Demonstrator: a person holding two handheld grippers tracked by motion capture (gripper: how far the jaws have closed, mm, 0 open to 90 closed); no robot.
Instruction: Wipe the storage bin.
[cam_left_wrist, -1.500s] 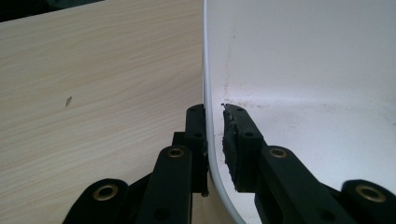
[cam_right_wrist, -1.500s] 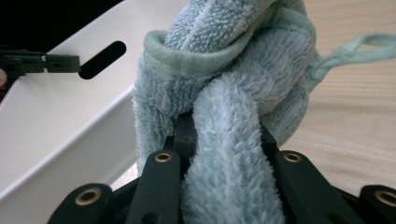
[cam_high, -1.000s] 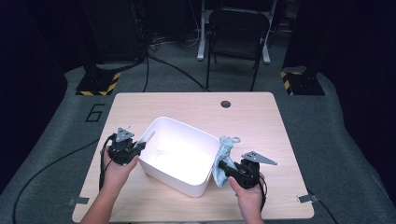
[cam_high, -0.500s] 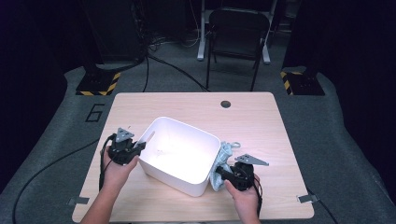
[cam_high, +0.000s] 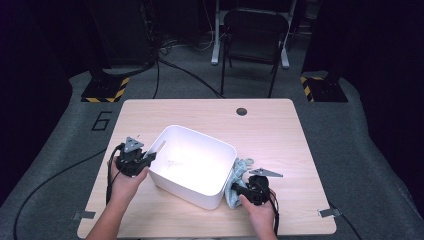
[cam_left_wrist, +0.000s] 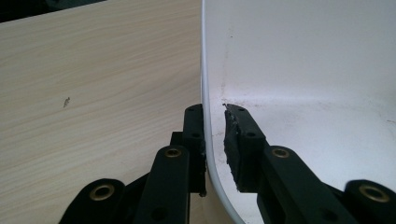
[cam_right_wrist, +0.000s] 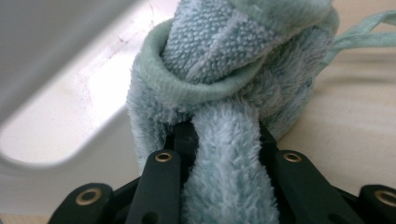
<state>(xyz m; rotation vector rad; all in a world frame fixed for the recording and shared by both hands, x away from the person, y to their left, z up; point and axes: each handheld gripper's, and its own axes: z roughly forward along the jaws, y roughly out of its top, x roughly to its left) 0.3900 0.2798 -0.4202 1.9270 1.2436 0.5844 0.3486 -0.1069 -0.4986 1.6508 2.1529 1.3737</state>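
Note:
A white plastic tub (cam_high: 200, 136) stands in the middle of the wooden table (cam_high: 270, 130). My left gripper (cam_high: 154, 152) holds its left wall. In the left gripper view the jaws (cam_left_wrist: 214, 109) straddle the thin white wall (cam_left_wrist: 205, 70), one pad outside and one inside, shut on it. My right gripper (cam_high: 236, 189) is low by the tub's right outer wall, shut on a pale green terry cloth (cam_high: 241, 167). In the right gripper view the bunched cloth (cam_right_wrist: 243, 56) fills the jaws (cam_right_wrist: 224, 130) and lies against the tub's side (cam_right_wrist: 70, 93), with its loop trailing onto the table (cam_right_wrist: 355, 116).
A round cable hole (cam_high: 242, 111) sits near the table's far edge. A black chair (cam_high: 255, 30) stands behind the table. Yellow-and-black striped bases (cam_high: 105, 92) (cam_high: 322, 90) and cables lie on the grey floor at both far corners.
My right gripper has come down with the cloth, from level with the tub's right rim to low beside its outer wall. The left gripper and the tub have kept still.

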